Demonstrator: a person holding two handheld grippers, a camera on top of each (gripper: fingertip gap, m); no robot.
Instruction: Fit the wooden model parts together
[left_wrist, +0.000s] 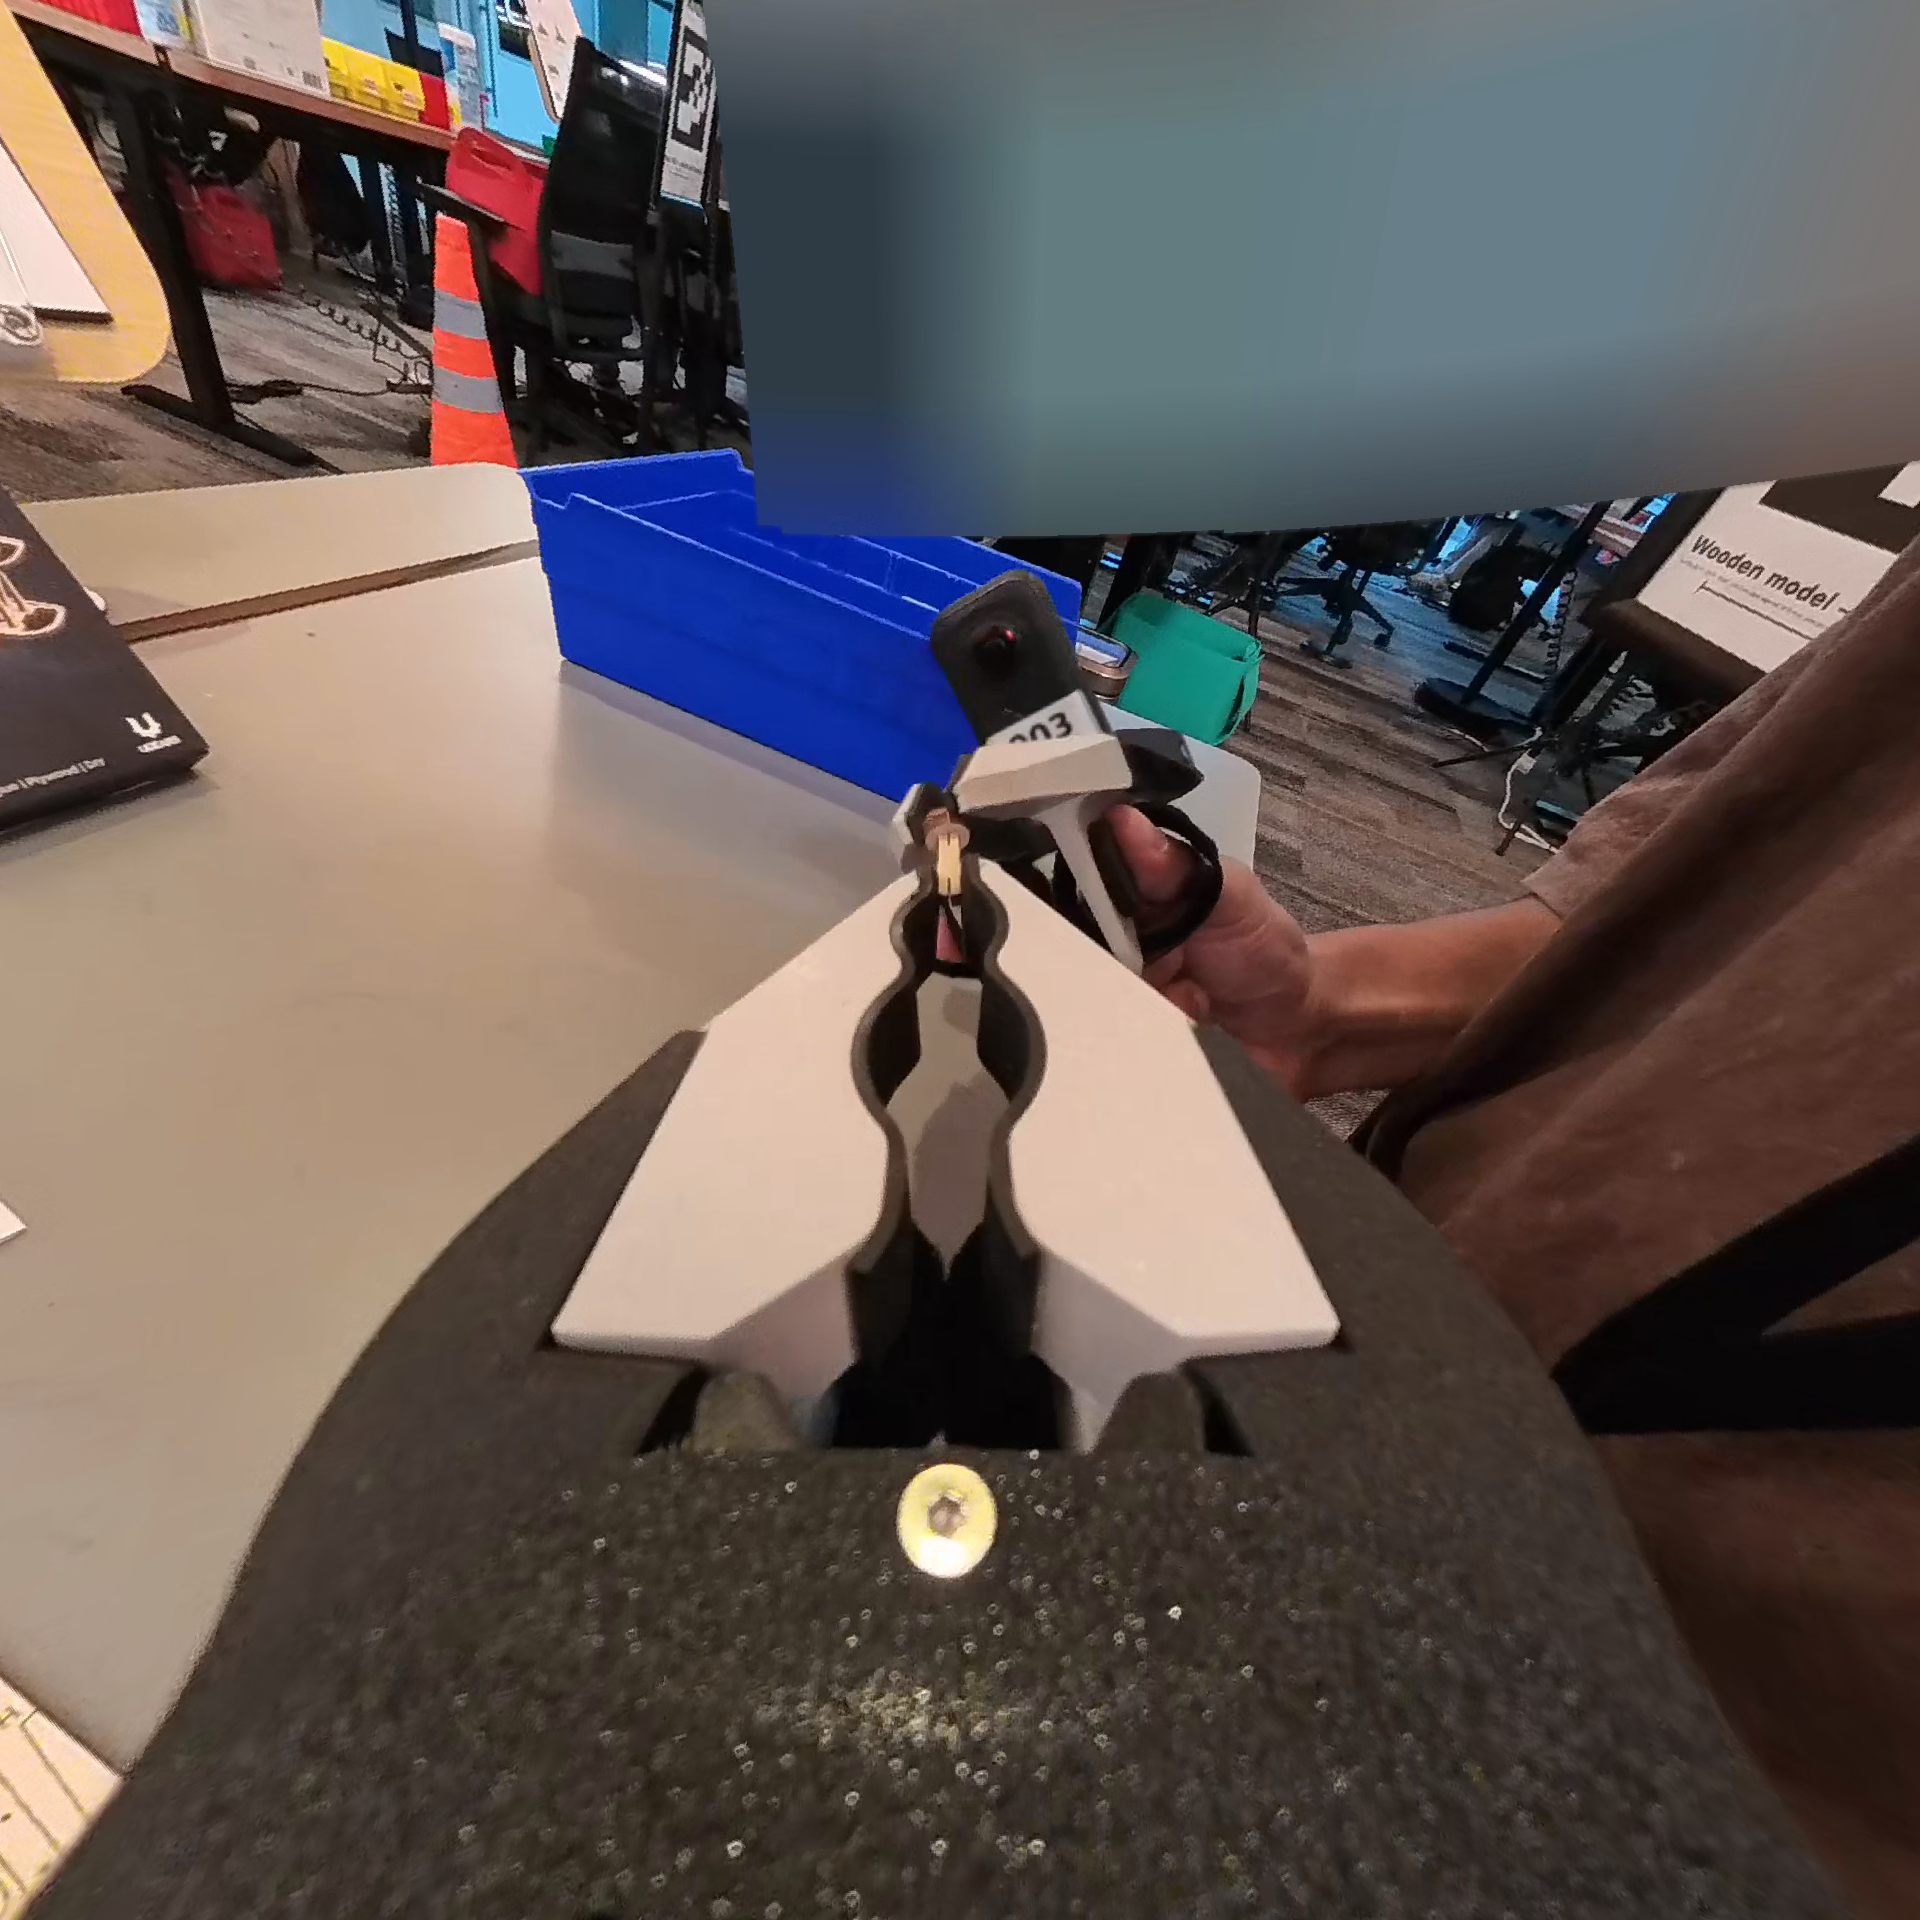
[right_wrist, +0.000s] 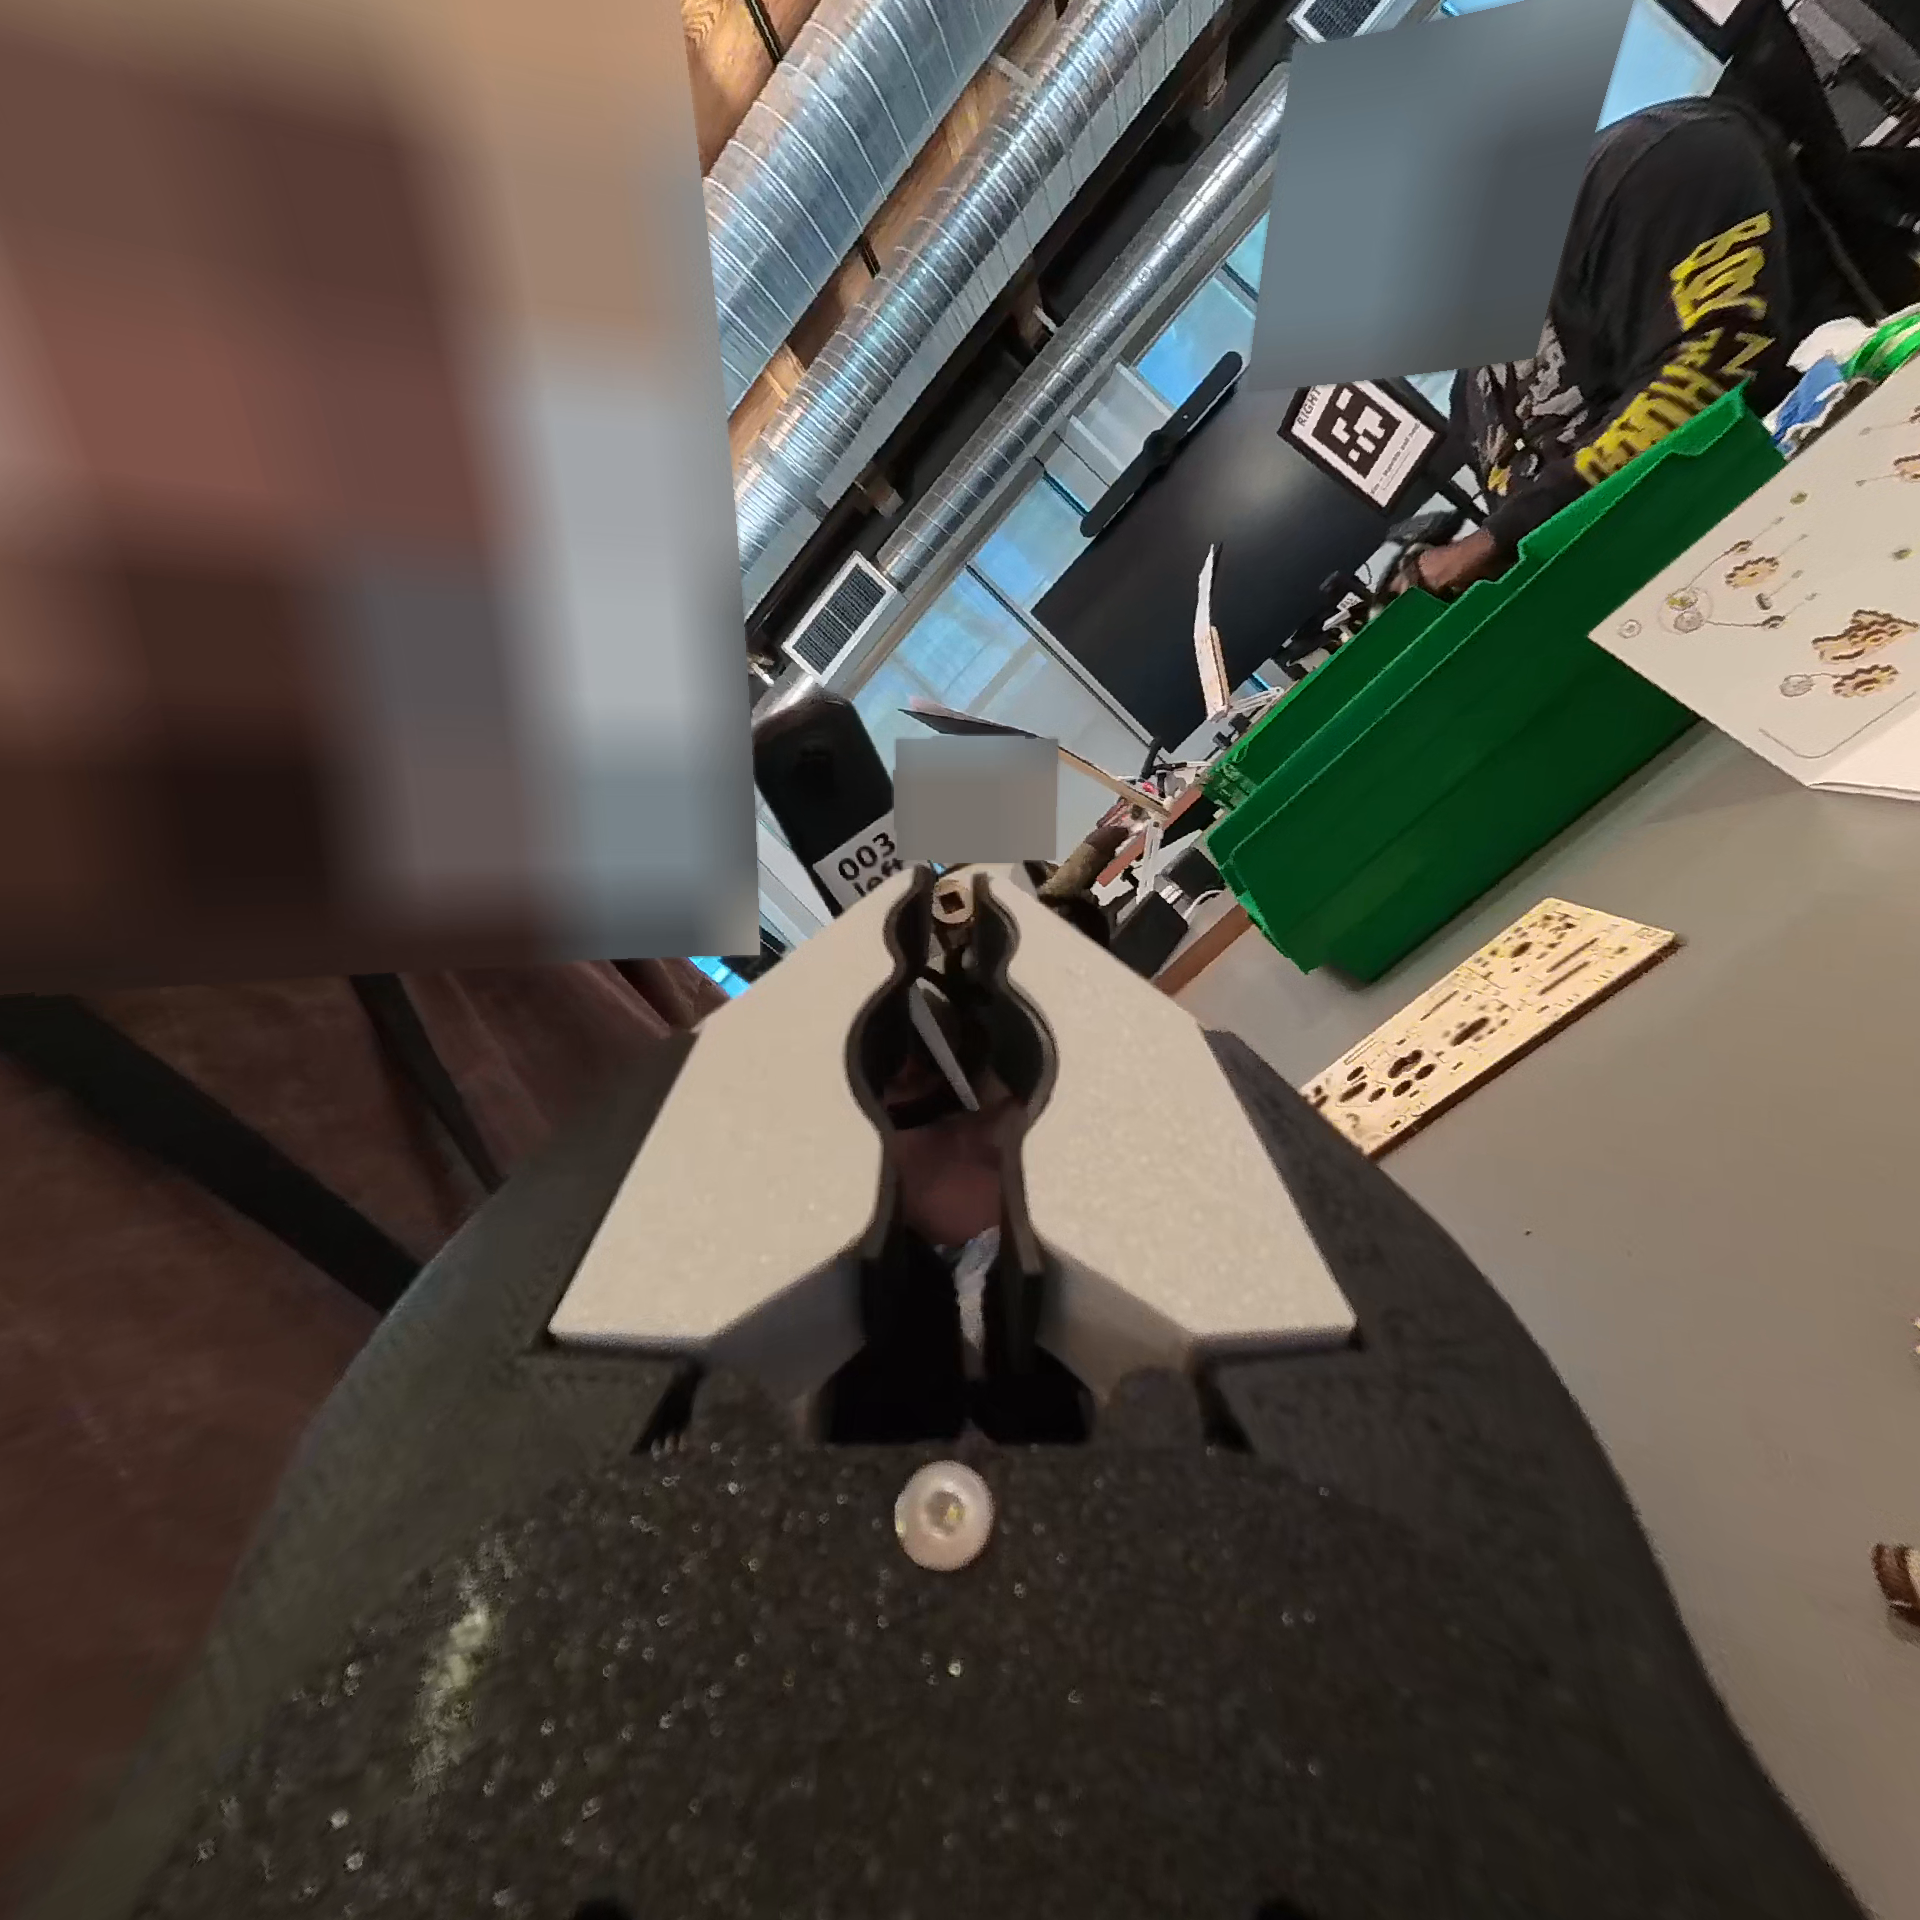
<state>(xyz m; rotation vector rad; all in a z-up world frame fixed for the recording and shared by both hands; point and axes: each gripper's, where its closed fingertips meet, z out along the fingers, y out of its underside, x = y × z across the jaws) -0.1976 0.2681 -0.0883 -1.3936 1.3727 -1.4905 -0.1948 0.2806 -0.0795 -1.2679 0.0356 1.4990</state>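
The small wooden peg (left_wrist: 948, 860) sits right at the tips of my two grippers, held up in the air above the counter (left_wrist: 416, 883) where the tips meet. In the left wrist view it shows as a pale, short piece standing upright just beyond the tip of my left gripper (left_wrist: 948, 896), and the right gripper (left_wrist: 935, 831) comes in from the far side to the same spot. In the right wrist view I look at a pale wooden part end-on, with a square hole in it (right_wrist: 951, 914), pinched between the tips of my right gripper (right_wrist: 951, 909).

Both grippers are closed down almost fully, with only a thin gap at the tips. The right one has the wood. Whether my left one is clamping the peg or a second part hidden behind its tips, I cannot tell.

I judge these pieces to be very light, stiff thin plywood, and brittle at the narrow tabs. They will snap or twist out if I squeeze off-centre, so I would take hold across the flat faces, close to the joint, and push straight along the slot.

Off to the right of my right gripper a punched-out plywood sheet (right_wrist: 1486, 1023) lies on the counter, with a green bin (right_wrist: 1455, 748) beyond it and an instruction sheet (right_wrist: 1787, 623) further right. Ahead of my left gripper stands a blue bin (left_wrist: 727, 623).
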